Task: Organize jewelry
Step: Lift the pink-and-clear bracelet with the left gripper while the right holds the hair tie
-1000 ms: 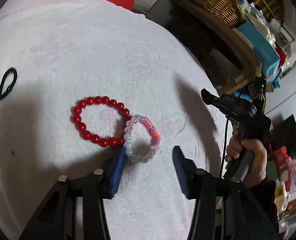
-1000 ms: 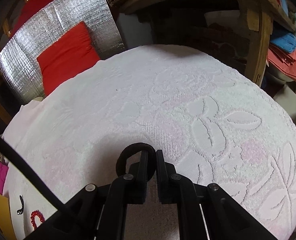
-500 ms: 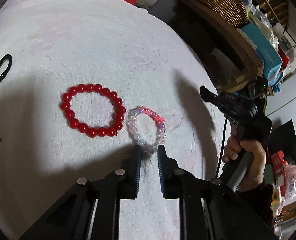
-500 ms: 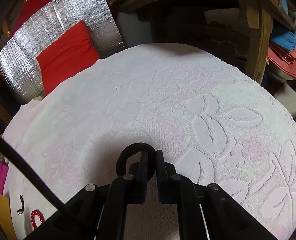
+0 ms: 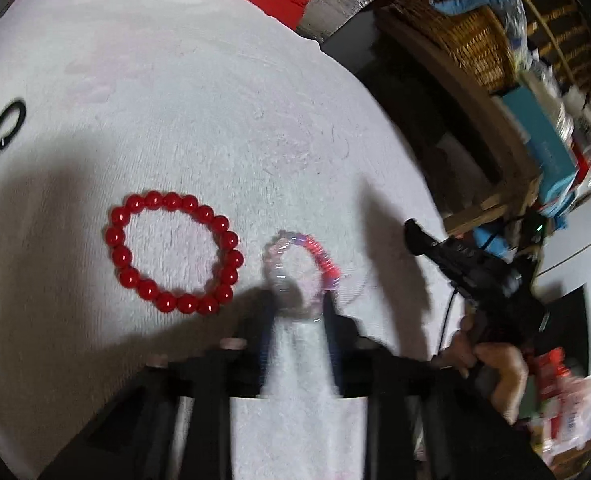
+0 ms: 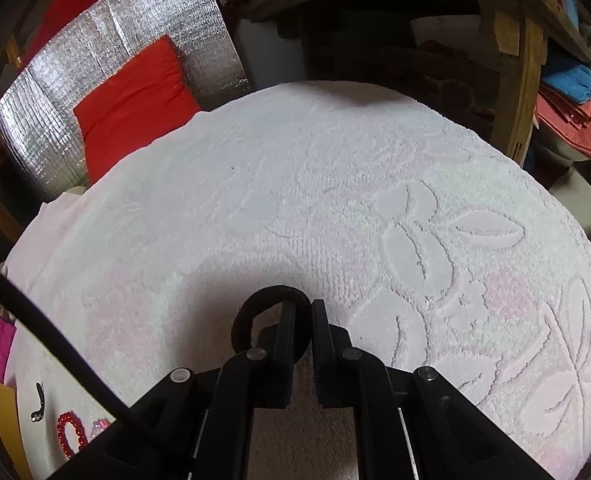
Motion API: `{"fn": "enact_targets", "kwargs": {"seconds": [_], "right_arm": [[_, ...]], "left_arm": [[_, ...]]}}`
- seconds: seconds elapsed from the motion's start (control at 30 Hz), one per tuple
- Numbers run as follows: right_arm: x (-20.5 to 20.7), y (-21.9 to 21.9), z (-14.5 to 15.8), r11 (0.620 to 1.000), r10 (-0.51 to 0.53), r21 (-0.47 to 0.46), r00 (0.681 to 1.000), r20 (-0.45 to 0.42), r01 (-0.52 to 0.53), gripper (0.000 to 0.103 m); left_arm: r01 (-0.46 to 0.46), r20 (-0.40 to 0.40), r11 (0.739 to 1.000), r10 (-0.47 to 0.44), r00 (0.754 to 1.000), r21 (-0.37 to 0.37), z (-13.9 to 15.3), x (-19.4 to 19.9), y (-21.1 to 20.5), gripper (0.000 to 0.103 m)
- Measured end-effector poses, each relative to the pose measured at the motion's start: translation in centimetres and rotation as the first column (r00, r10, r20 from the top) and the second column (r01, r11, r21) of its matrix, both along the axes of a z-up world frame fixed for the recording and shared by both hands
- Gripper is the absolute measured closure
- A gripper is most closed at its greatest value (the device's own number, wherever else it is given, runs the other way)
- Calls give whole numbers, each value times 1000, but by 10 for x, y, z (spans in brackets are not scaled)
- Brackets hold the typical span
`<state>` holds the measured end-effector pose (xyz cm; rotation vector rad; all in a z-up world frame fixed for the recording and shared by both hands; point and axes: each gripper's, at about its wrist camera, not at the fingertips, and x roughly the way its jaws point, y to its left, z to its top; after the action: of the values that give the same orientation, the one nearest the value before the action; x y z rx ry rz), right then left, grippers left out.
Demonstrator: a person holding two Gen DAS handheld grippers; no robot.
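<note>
A red bead bracelet [image 5: 173, 254] lies on the white towel [image 5: 175, 100]. Just to its right lies a pink, white and red bead bracelet [image 5: 301, 270], motion-blurred. My left gripper [image 5: 297, 304] is open, its fingers either side of the near end of that bracelet. My right gripper [image 6: 304, 312] is shut on a black hair tie [image 6: 261, 312], held just above the towel [image 6: 335, 200]. The red bracelet [image 6: 69, 434] also shows small at the bottom left of the right wrist view.
A black cord loop [image 5: 3, 130] lies at the towel's left edge. A black clip [image 6: 38, 402] lies near the bracelets. A wooden shelf [image 5: 475, 152] with a wicker basket [image 5: 467, 28] stands on the right. A red cushion [image 6: 131, 100] leans on silver foil behind.
My left gripper, shut half a second ago, has opened around the near end of the pink bracelet. The view has shifted a little. The right gripper holds still with the hair tie.
</note>
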<state>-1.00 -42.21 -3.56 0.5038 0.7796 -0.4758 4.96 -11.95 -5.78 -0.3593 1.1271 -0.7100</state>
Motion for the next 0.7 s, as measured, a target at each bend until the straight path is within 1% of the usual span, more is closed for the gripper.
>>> {"fn": "enact_targets", "kwargs": {"seconds": [0.07,0.17,0.27,0.33,0.5,0.7], "right_arm": [[0,0,-1,1000,1,-1,1000,-3,-1,95],[-1,0,2,1000,-1,-7,1000,4,1,95],[-6,-3,7,1000,-9,2,1000,29,9,95],[-8,-5,11,1000,-13,16,999,44,12,95],[-14,-3,23,998,-6,55,996,94,1,95],[-16,14,41,995,46,85,986,162,-61,95]], "left_arm": [[-2,14,1000,2,1000,17,0,-2,-3,96],[24,93,997,-30,995,72,11,-9,-9,97],[61,153,995,-72,986,78,25,-20,-10,97],[78,208,993,-95,974,91,38,-28,-9,97],[81,273,994,-99,957,77,61,-39,5,97],[26,301,999,-39,953,46,80,-39,43,97]]}}
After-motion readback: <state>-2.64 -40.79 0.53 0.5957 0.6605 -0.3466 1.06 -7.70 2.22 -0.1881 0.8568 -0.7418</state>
